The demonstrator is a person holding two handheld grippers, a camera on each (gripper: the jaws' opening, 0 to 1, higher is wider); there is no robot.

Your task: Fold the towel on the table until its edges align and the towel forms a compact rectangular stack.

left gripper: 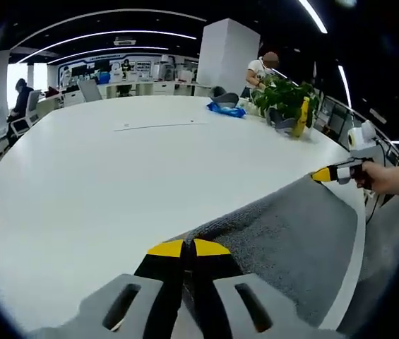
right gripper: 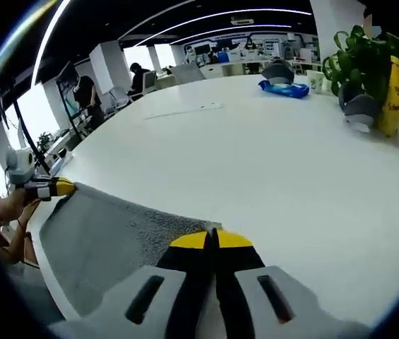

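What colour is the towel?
Grey. The towel shows best in the right gripper view, lying on the white table.

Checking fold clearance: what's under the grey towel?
The grey towel lies on the white table, with bare tabletop around its far edge. Each hand-held gripper, left and right, is closed on a corner. Whatever lies beneath the cloth is covered.

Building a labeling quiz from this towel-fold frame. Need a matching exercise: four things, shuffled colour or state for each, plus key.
Things:
1. towel
2. table
3. left hand-held gripper
4. bag at the far side of the table

Colour or state:
A. white
B. blue
C. grey
D. shut on a towel corner

Pairs: 1-C, 2-A, 3-D, 4-B
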